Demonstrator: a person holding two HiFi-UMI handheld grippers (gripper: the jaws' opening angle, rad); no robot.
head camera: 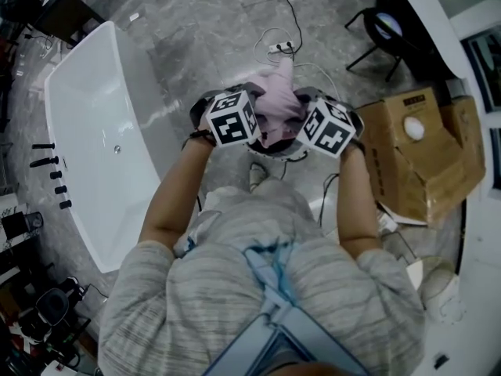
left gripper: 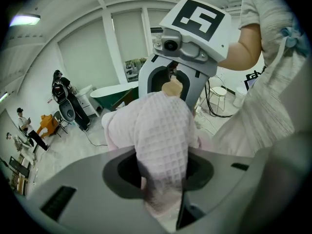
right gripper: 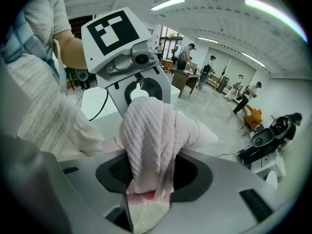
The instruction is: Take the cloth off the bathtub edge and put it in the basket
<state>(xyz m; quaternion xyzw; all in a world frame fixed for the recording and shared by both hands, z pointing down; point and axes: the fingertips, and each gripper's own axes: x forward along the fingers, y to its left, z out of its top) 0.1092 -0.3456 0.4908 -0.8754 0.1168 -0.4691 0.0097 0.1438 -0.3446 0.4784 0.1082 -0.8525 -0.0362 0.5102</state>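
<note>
A pink waffle-weave cloth (head camera: 275, 99) hangs bunched between my two grippers, out over the grey floor to the right of the white bathtub (head camera: 86, 131). My left gripper (head camera: 260, 125) is shut on one end of the cloth (left gripper: 163, 130), which fills the gap between its jaws. My right gripper (head camera: 302, 125) is shut on the other end (right gripper: 148, 135). The two grippers face each other closely, right gripper (left gripper: 170, 79) in the left gripper view, left gripper (right gripper: 141, 89) in the right gripper view. A dark rounded rim (head camera: 275, 154) shows just under the cloth; I cannot tell whether it is the basket.
A cardboard box (head camera: 423, 155) stands on the floor at the right. Cables and a power strip (head camera: 282, 47) lie ahead, a black chair (head camera: 383, 30) beyond. Black taps (head camera: 48, 163) sit along the tub's left side. People stand far off in the room (right gripper: 243, 89).
</note>
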